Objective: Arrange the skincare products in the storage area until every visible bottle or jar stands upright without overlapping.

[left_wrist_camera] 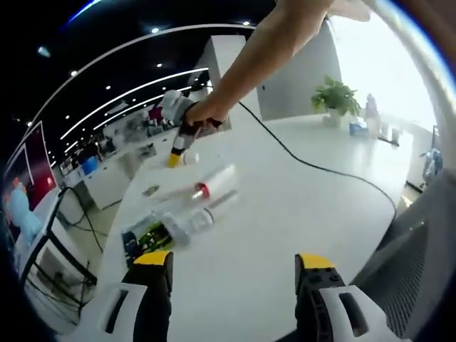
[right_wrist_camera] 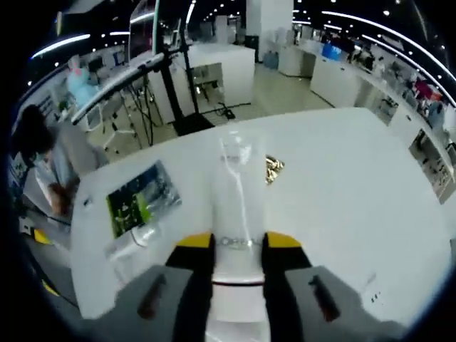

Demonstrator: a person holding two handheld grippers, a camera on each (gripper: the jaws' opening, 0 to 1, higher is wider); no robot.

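Bottles (left_wrist_camera: 203, 206) lie on the table (left_wrist_camera: 299, 206), plant (left_wrist_camera: 335, 96) behind

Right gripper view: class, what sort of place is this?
Probably an open-plan office or lab: a white table, rows of desks behind, strip ceiling lights, and a camera stand on the floor.

We see yellow-tipped black jaws on the right gripper (right_wrist_camera: 239, 246) around a clear bottle (right_wrist_camera: 237, 206), a white table (left_wrist_camera: 299, 206), a red-capped clear tube (left_wrist_camera: 206, 187), and a green-and-black packet (right_wrist_camera: 141, 196).

Wide white table (left_wrist_camera: 320, 206), potted plant (left_wrist_camera: 335, 97) by bright window (left_wrist_camera: 385, 64), ceiling light strips (left_wrist_camera: 135, 92), open office
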